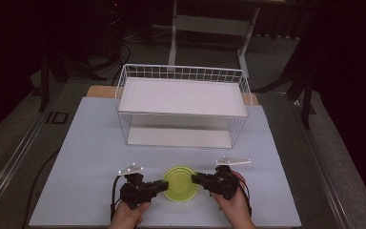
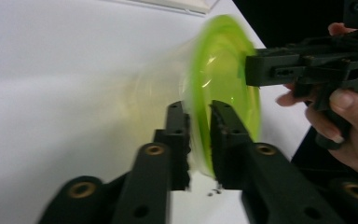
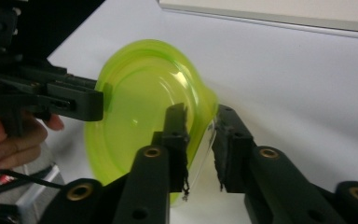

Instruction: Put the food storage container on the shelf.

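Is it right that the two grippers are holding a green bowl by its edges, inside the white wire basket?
Not quite. The left gripper and right gripper do hold the green bowl by its edges, but over the table in front of the white wire basket, not inside it. The high view shows this.

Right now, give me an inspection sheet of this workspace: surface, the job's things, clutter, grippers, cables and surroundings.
Surface: pale table top, flat and bare around the work.
Job's things: translucent green bowl at the near edge of the table, between the two grippers.
Clutter: nothing seen; a white wire rack with two shelves stands behind the bowl, both shelves bare.
Grippers: left gripper shut on the bowl's rim; right gripper astride the opposite rim, its pads about closed on it.
Cables: a black cable trails from the left gripper; another black cable runs off the table's left edge.
Surroundings: dark room, grey floor, a white frame leg behind the rack.
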`<state>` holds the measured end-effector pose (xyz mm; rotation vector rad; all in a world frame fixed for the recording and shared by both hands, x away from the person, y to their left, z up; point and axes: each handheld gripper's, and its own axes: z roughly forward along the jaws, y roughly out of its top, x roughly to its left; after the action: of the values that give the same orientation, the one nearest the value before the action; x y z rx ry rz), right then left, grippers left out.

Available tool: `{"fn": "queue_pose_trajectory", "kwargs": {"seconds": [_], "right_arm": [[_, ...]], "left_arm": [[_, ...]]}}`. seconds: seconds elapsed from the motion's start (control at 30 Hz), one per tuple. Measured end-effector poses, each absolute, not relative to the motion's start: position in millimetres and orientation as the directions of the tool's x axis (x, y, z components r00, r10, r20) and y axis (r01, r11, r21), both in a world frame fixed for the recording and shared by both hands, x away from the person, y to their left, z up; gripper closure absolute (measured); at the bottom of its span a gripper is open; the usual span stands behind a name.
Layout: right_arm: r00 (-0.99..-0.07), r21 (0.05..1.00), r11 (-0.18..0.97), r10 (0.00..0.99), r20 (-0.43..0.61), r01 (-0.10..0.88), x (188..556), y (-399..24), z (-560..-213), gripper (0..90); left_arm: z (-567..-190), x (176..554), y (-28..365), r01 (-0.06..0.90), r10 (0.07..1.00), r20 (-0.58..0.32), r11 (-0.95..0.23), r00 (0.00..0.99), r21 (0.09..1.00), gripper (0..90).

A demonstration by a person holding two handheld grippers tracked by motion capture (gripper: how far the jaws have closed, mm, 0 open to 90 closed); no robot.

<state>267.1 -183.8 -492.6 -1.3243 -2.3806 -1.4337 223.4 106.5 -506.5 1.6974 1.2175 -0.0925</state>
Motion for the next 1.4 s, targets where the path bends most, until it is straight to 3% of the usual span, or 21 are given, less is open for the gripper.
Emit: {"fn": "queue_pose_trajectory", "kwargs": {"seconds": [0.73, 1.13, 1.4], "right_arm": [[-0.682, 0.808, 0.166, 0.645, 0.345, 0.565, 270, -181, -424, 79.9], [-0.69, 0.84, 0.149, 0.653, 0.313, 0.521, 296, -176, -369, 79.8], [-0.687, 0.853, 0.135, 0.662, 0.302, 0.504, 316, -175, -338, 79.9]], "left_arm": [[-439, 240, 112, 0.659, 0.653, -0.511, 0.026, 0.558, 0.752, 82.1], [-381, 272, 117, 0.607, 0.652, -0.47, 0.018, 0.595, 0.794, 82.0], [-357, 295, 118, 0.606, 0.636, -0.489, 0.04, 0.598, 0.794, 82.0]]}}
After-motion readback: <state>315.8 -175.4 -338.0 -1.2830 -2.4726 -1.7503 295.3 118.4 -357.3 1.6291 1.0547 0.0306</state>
